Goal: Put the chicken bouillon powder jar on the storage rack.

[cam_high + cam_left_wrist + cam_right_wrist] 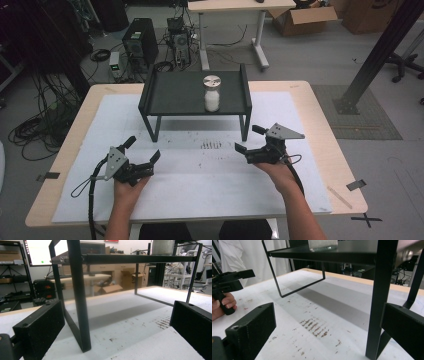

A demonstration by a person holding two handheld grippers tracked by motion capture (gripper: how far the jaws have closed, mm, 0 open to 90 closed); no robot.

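Matt black metal rack — clear glass jar, shiny lid, perhaps metal — on stained white paper.

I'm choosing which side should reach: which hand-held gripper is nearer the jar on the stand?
Right. The right hand-held gripper sits just below-right of the jar; the left hand-held gripper lies farther off, below-left.

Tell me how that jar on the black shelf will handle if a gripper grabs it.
The jar looks like clear glass, so probably smooth and breakable. White filling nearly to its metal lid suggests some weight. Standing upright and taller than wide on the shelf, it may tip if pushed high.
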